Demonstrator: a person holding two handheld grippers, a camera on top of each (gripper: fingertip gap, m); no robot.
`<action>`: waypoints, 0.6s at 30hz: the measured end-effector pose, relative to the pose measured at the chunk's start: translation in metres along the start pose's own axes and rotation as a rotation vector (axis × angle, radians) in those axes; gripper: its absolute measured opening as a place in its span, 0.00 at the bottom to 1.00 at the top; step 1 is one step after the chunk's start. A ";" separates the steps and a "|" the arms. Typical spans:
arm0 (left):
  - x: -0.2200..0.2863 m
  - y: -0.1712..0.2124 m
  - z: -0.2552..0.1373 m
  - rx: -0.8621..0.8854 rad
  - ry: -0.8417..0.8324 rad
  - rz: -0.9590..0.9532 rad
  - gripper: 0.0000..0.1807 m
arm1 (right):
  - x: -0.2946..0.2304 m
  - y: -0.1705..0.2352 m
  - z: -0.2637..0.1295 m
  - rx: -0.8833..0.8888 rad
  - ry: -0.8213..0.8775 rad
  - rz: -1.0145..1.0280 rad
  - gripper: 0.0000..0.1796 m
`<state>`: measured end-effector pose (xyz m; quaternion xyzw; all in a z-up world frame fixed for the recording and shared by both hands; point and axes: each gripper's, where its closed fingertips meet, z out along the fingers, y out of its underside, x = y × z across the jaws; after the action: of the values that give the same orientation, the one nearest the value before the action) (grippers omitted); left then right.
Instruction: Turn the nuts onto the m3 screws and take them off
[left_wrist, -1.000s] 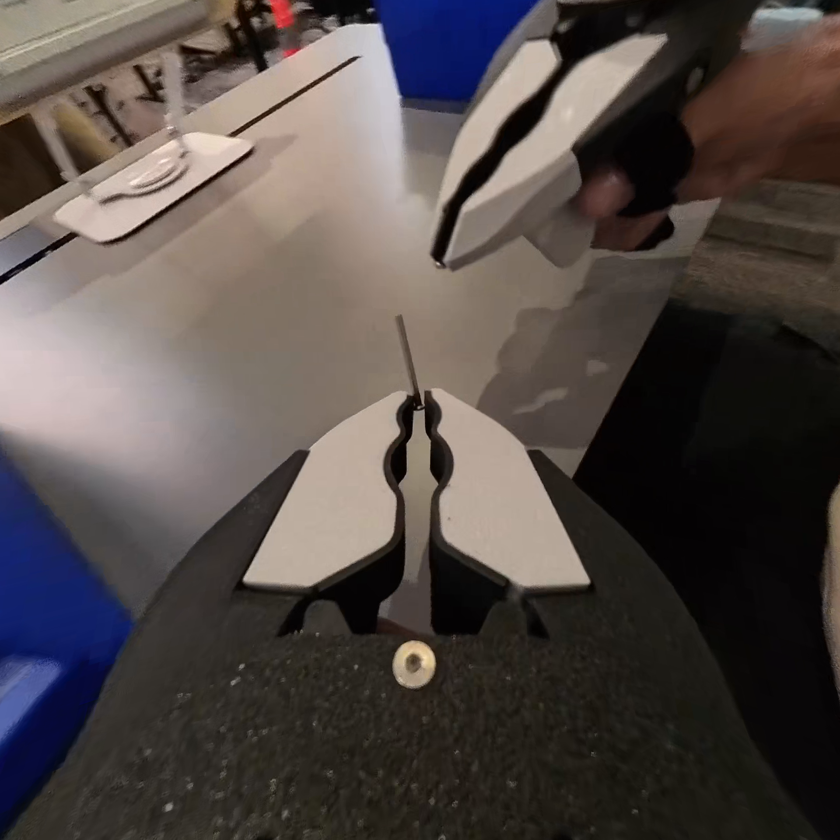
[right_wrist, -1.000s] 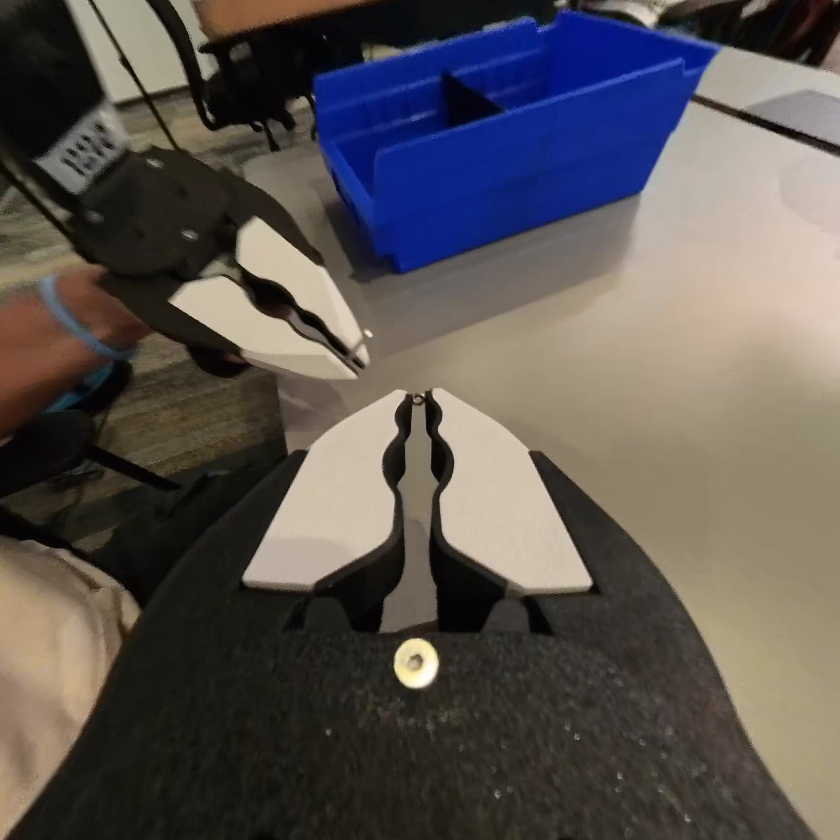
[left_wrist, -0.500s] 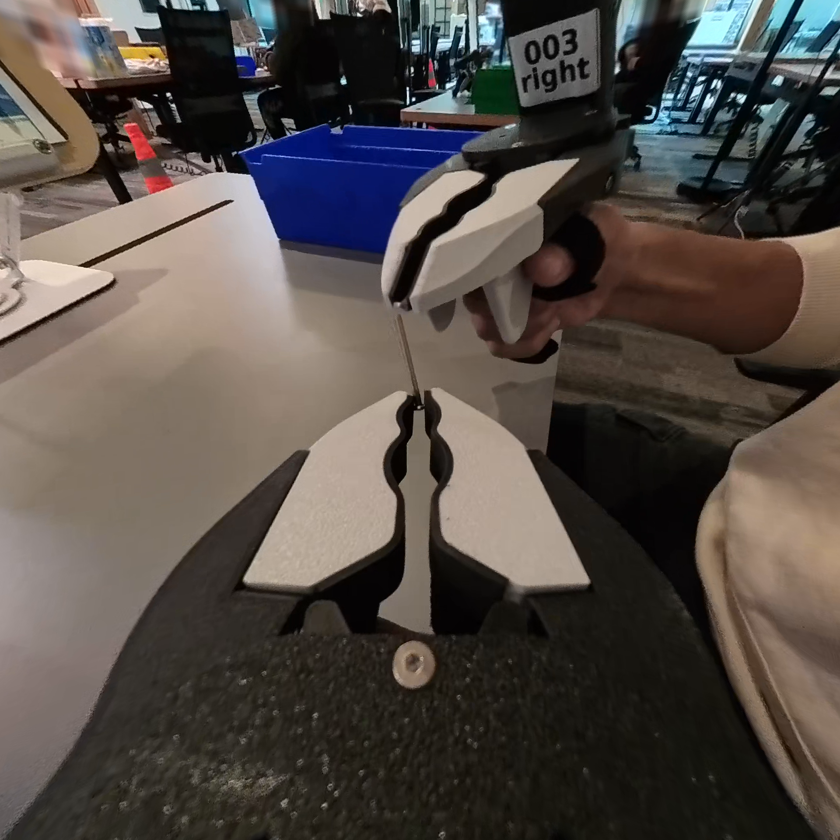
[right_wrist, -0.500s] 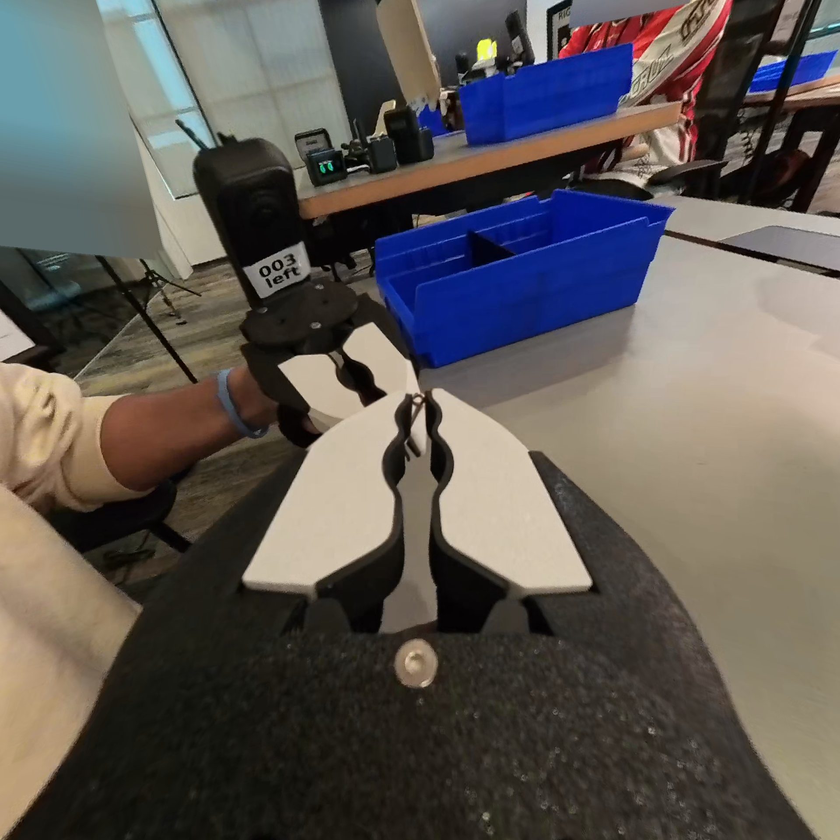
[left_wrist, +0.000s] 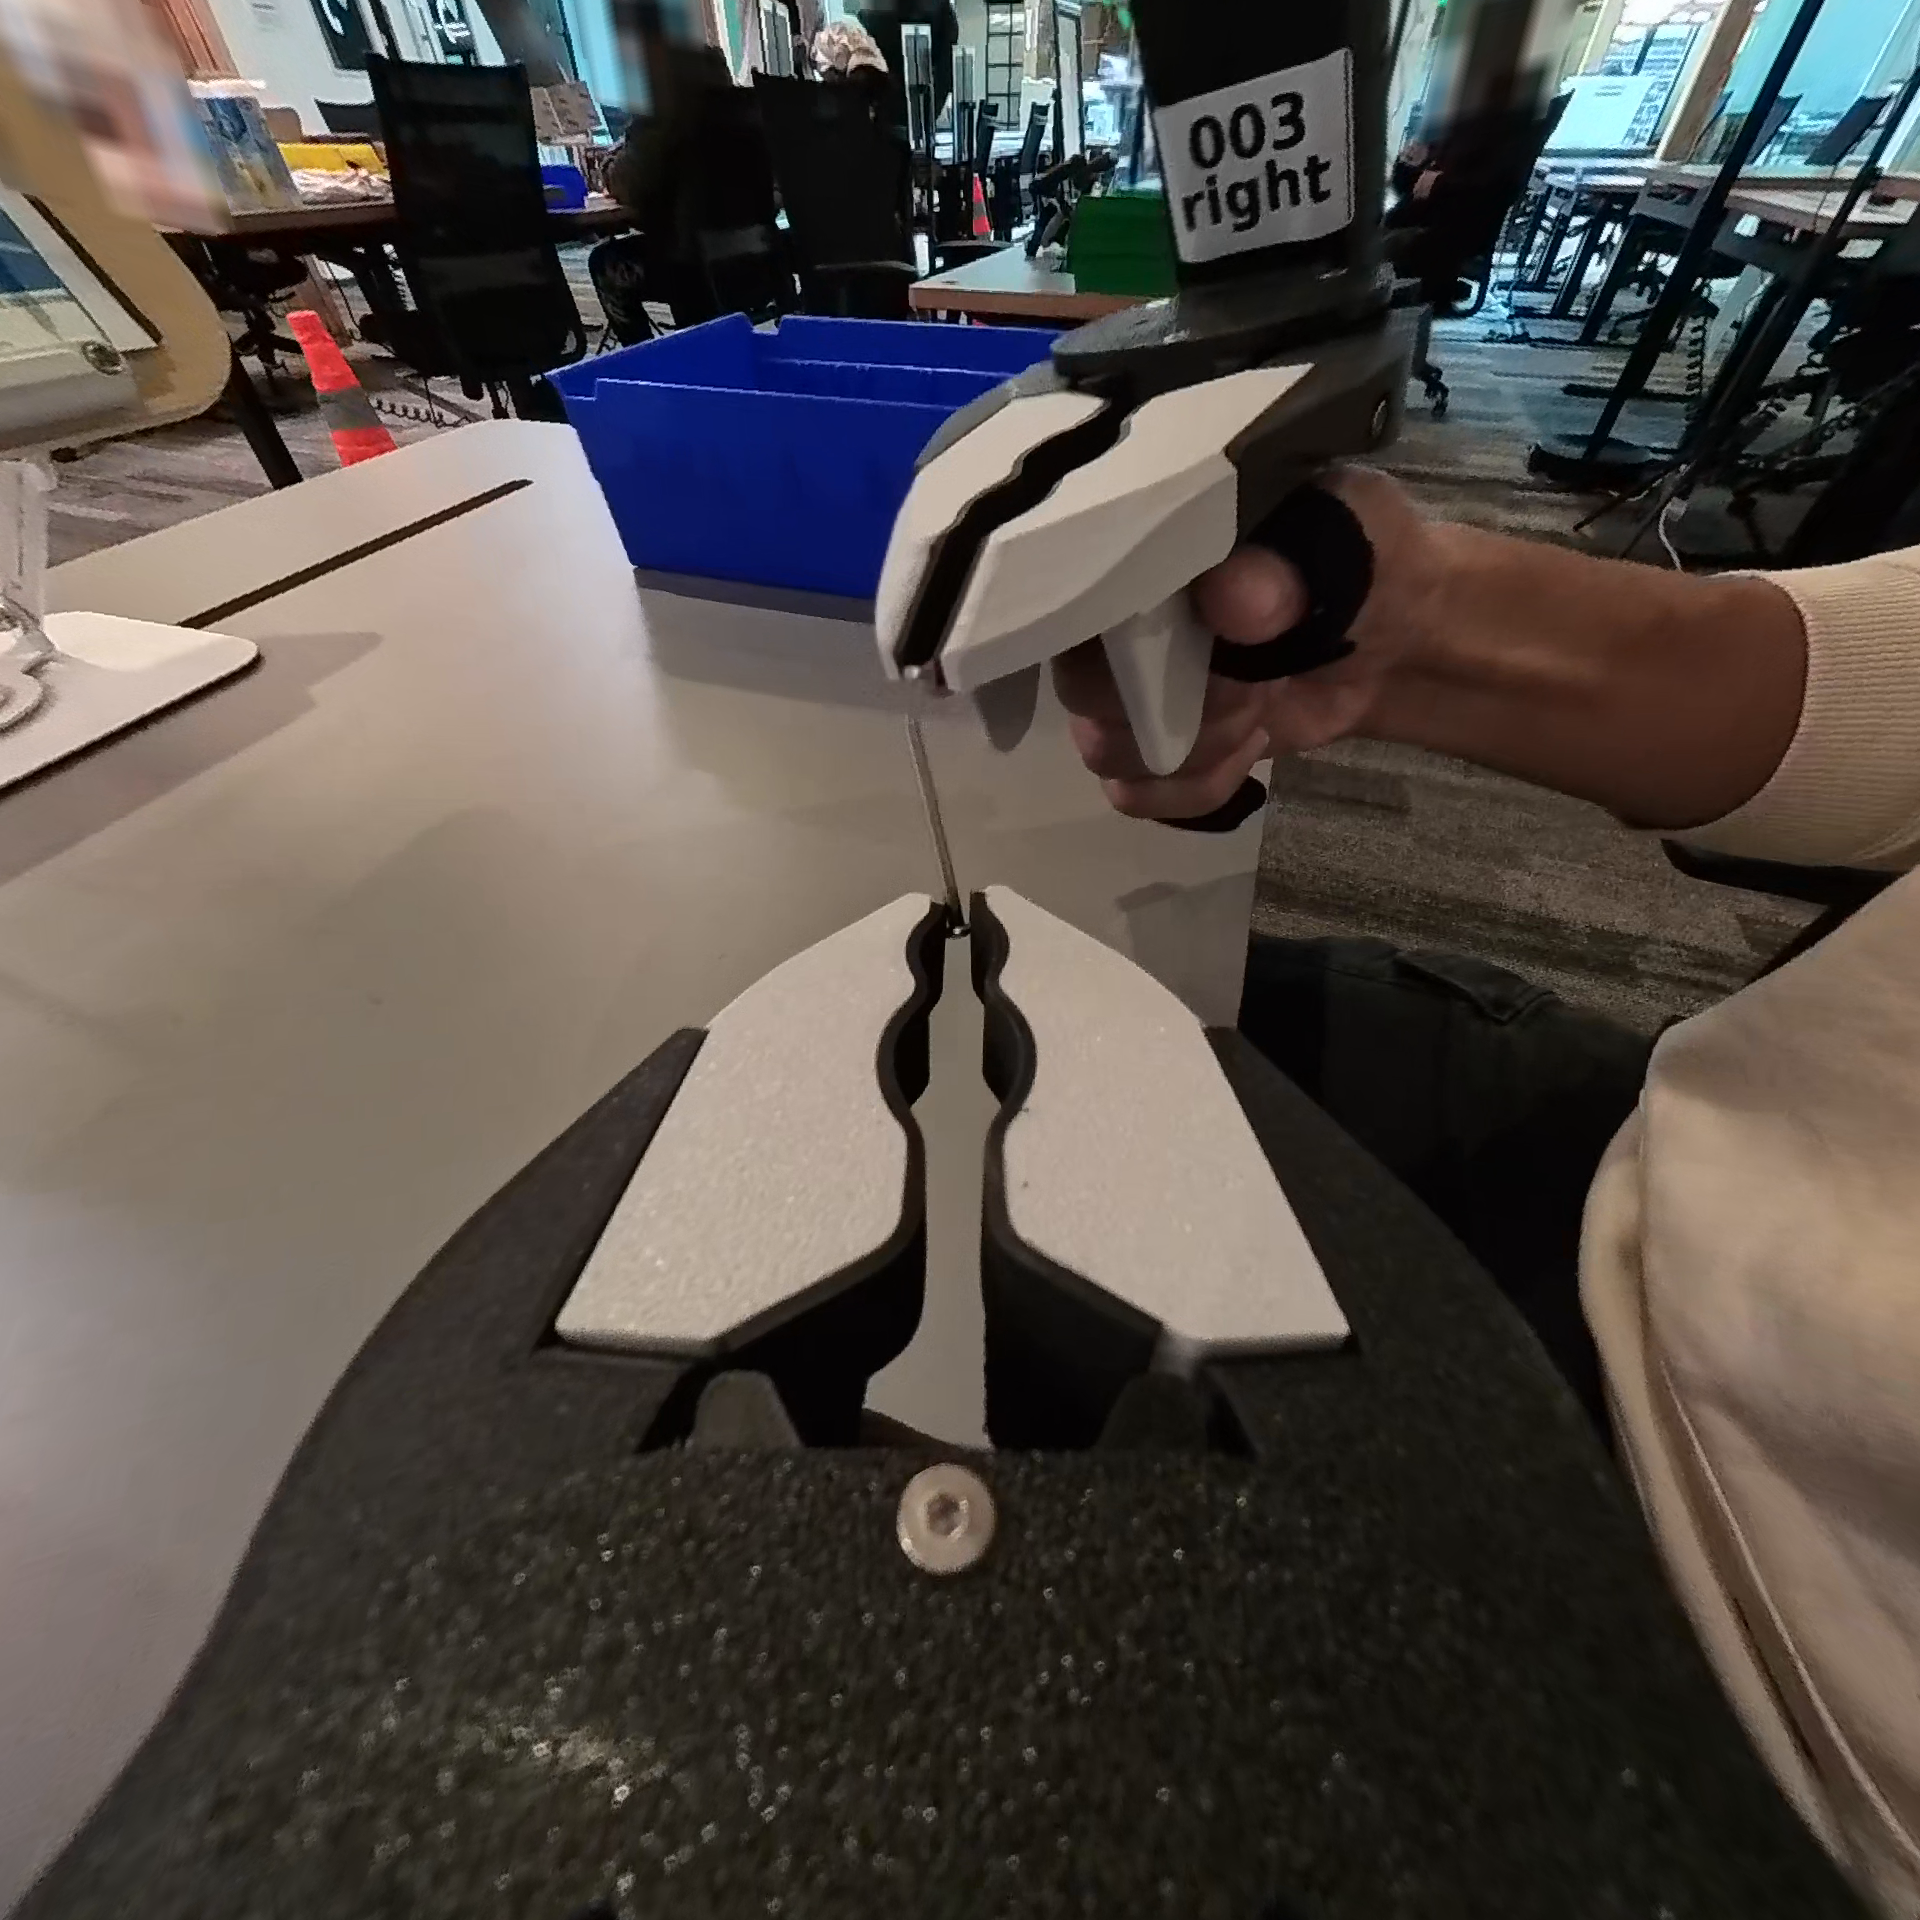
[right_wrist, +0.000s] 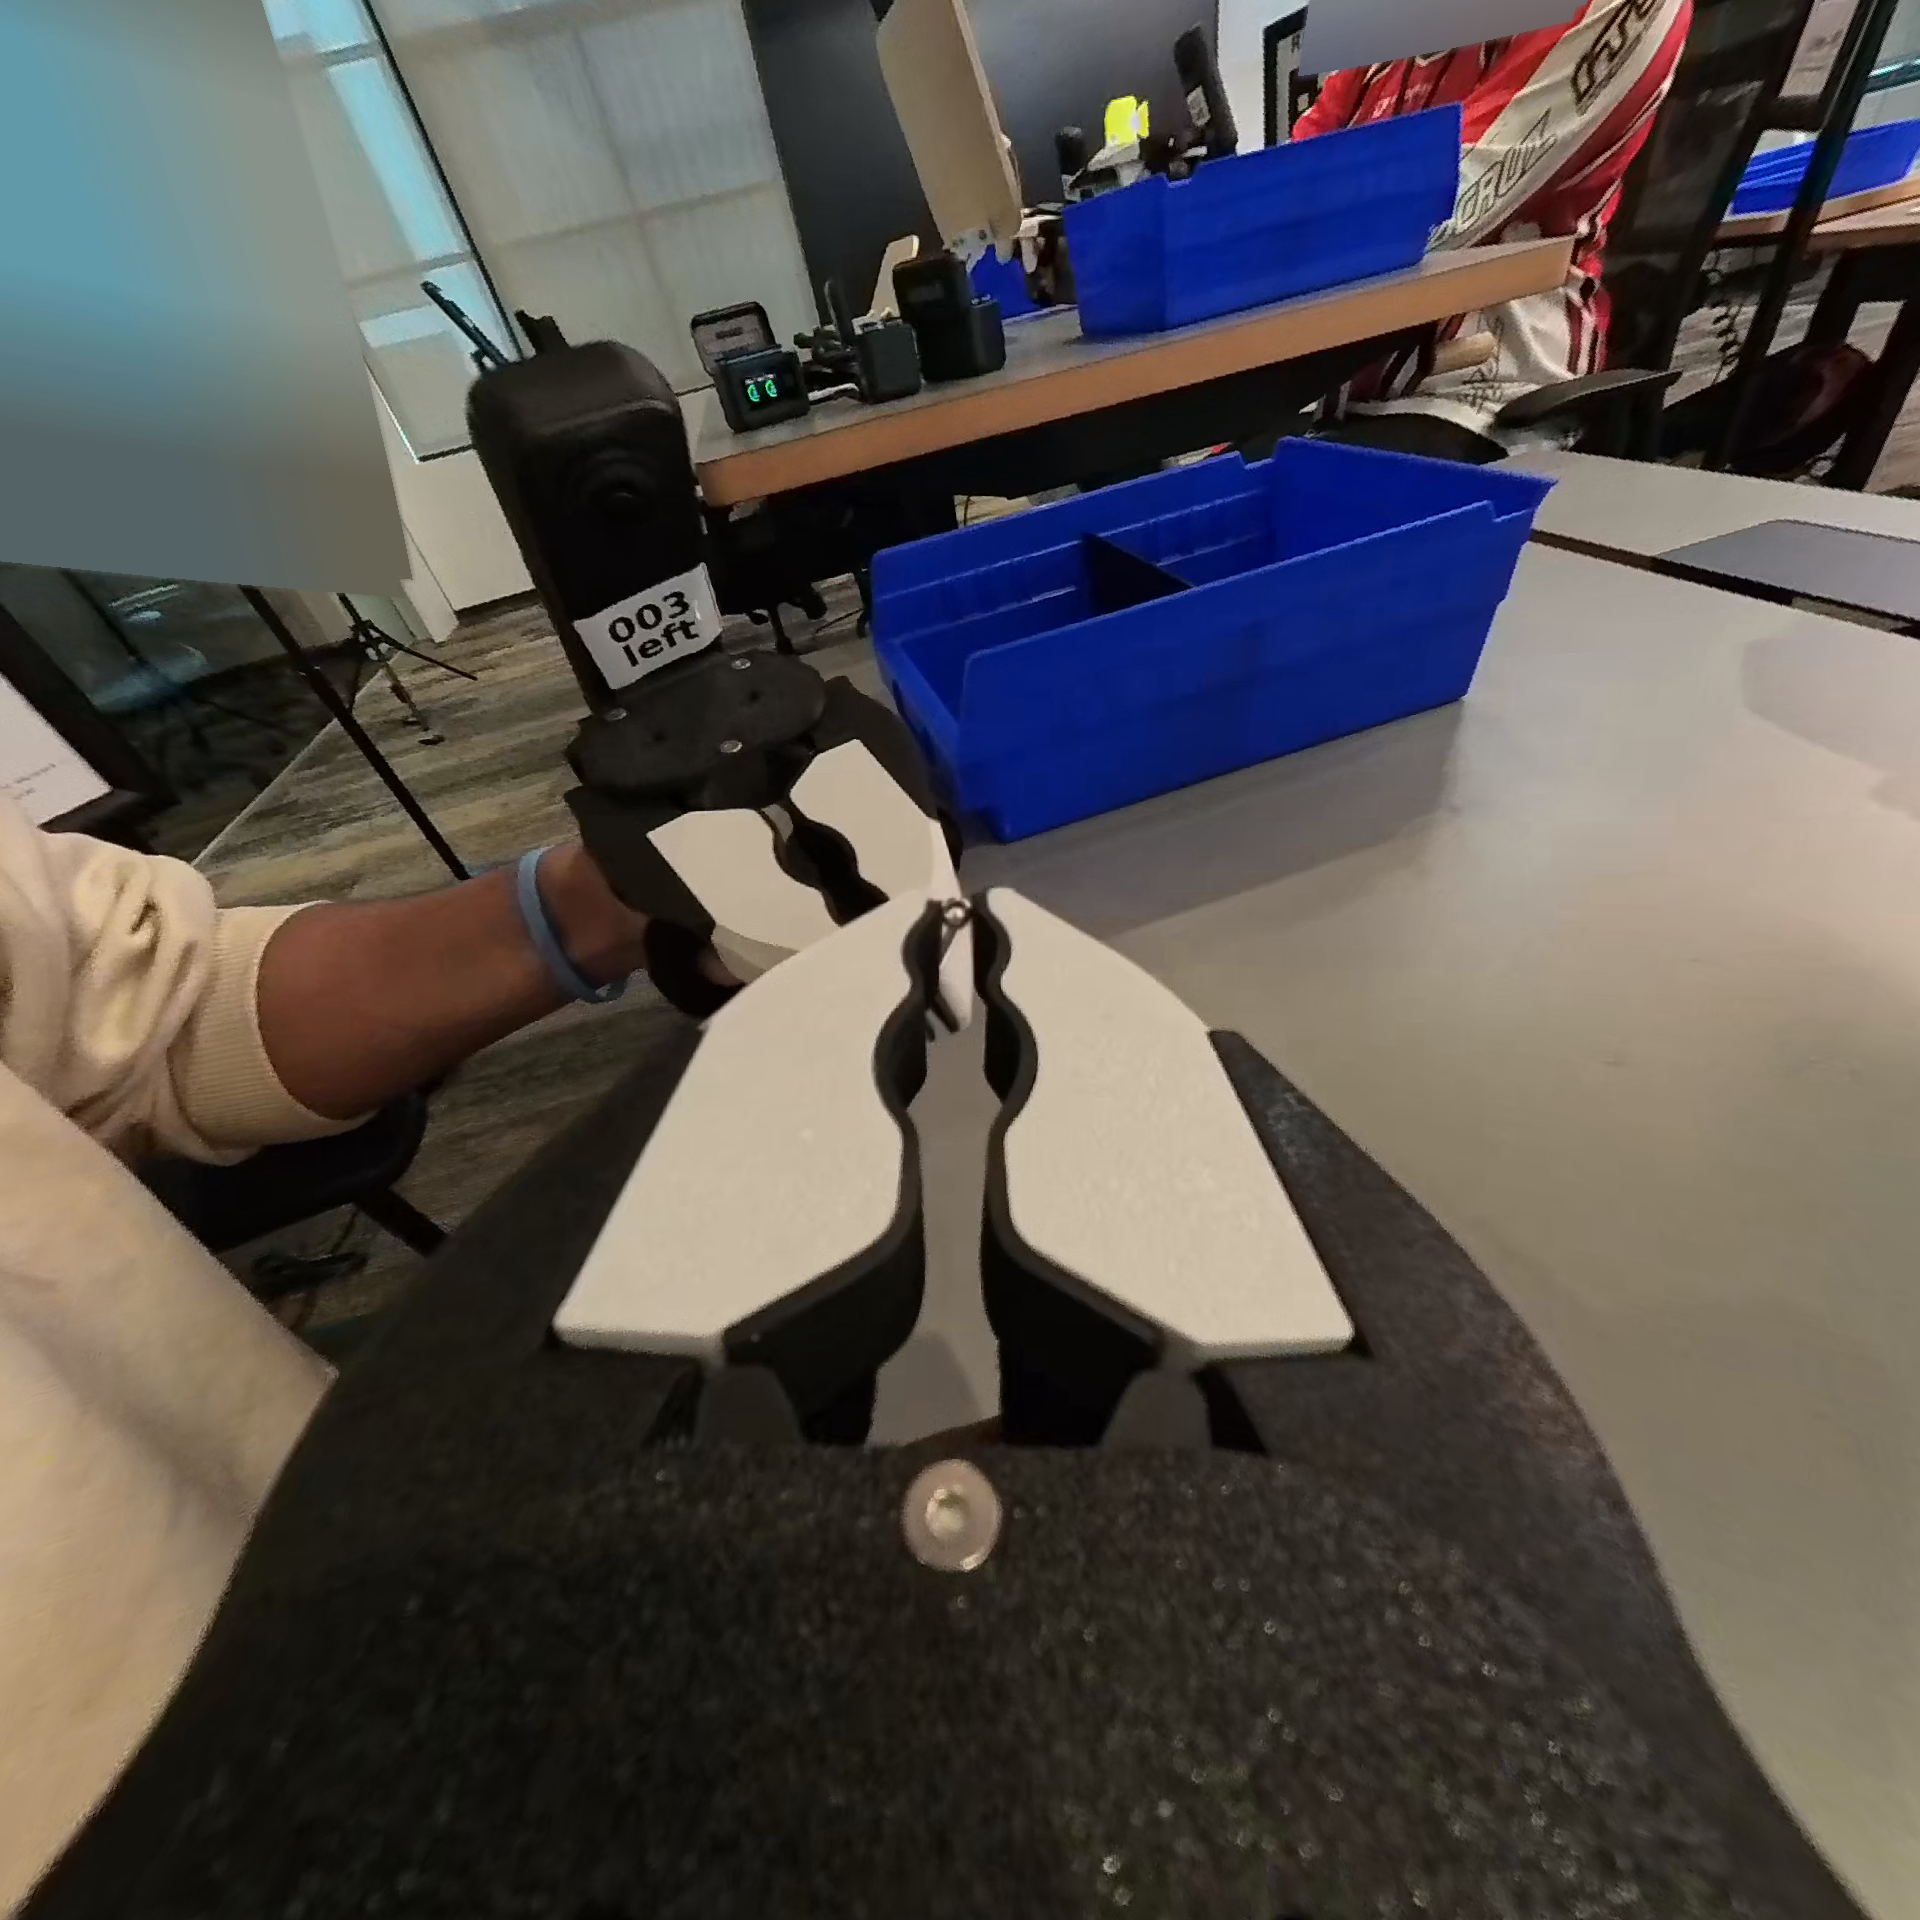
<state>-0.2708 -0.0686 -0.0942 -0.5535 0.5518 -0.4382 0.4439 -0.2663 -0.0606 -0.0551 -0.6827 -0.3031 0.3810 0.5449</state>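
In the left wrist view my left gripper (left_wrist: 958, 920) is shut on the head end of a thin m3 screw (left_wrist: 933, 810). The screw stands up and away from the tips. My right gripper (left_wrist: 914, 673), held by a hand, is above it and shut on a small nut (left_wrist: 912, 675) right at the screw's free end. I cannot tell whether they touch. In the right wrist view my right gripper (right_wrist: 956, 912) pinches the nut (right_wrist: 954, 914) at its tips. The left gripper's fingers (right_wrist: 727, 862) show just behind, with their tips hidden.
A blue divided bin (left_wrist: 790, 468) stands on the grey table (left_wrist: 416, 831) beyond the grippers; it also shows in the right wrist view (right_wrist: 1195, 665). A white pad (left_wrist: 114, 675) lies at the far left. Both grippers are over the table's near corner (left_wrist: 1195, 914).
Both grippers have tilted up from facing down at the table to level. The right gripper, apart from the screw a second ago, has brought the nut to the screw's free end.
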 end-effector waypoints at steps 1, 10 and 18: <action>-0.001 0.000 -0.001 0.001 -0.003 0.000 0.02 | -0.001 0.000 0.000 -0.004 -0.006 0.006 0.03; 0.002 -0.002 -0.002 -0.004 0.007 0.017 0.02 | -0.004 0.002 0.002 -0.033 -0.015 -0.017 0.03; 0.006 -0.002 -0.003 -0.015 0.019 0.032 0.02 | -0.006 0.001 0.004 -0.040 -0.017 -0.030 0.03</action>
<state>-0.2729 -0.0742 -0.0918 -0.5438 0.5681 -0.4321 0.4414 -0.2727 -0.0643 -0.0554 -0.6855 -0.3254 0.3725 0.5343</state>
